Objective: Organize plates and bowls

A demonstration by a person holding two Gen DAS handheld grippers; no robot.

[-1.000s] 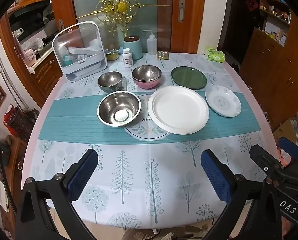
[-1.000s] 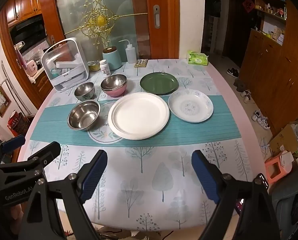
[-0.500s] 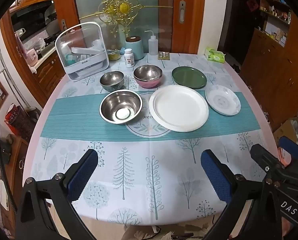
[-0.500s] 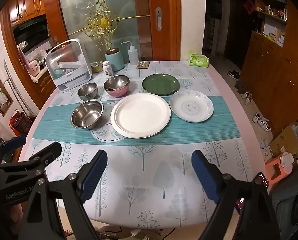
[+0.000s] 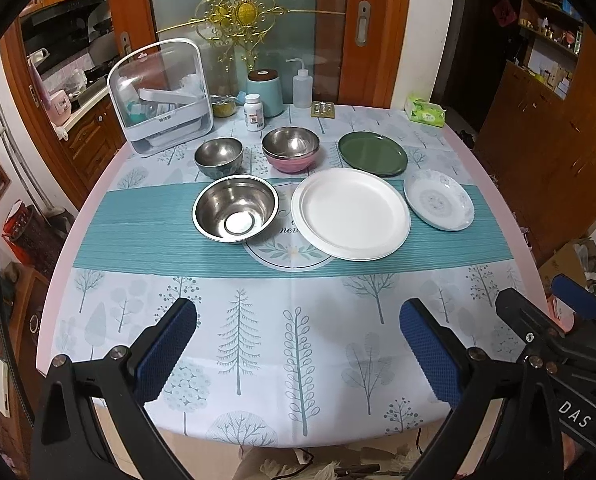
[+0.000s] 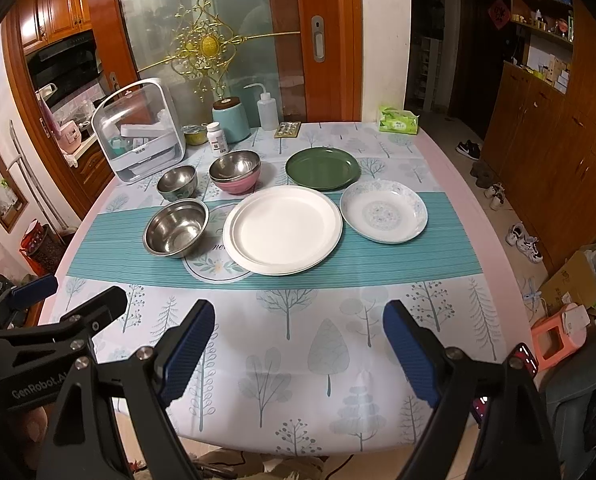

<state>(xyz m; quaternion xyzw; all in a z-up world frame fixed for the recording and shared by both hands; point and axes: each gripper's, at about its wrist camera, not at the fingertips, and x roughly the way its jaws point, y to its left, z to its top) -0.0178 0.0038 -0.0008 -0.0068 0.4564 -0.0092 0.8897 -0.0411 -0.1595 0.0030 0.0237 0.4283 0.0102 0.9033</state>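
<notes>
On the table's teal runner sit a large steel bowl, a large white plate and a patterned white plate. Behind them stand a small steel bowl, a steel bowl nested in a pink bowl and a green plate. The same dishes show in the right wrist view: white plate, patterned plate, green plate. My left gripper and right gripper are both open and empty, above the table's near edge.
A clear-lidded white container stands at the back left. A teal canister, a pill bottle, a squeeze bottle and a green tissue pack line the far edge. Wooden cabinets stand to the right.
Both grippers have pulled back and risen slightly, so the table looks a bit farther off. No dish has moved. Both grippers stay open.
</notes>
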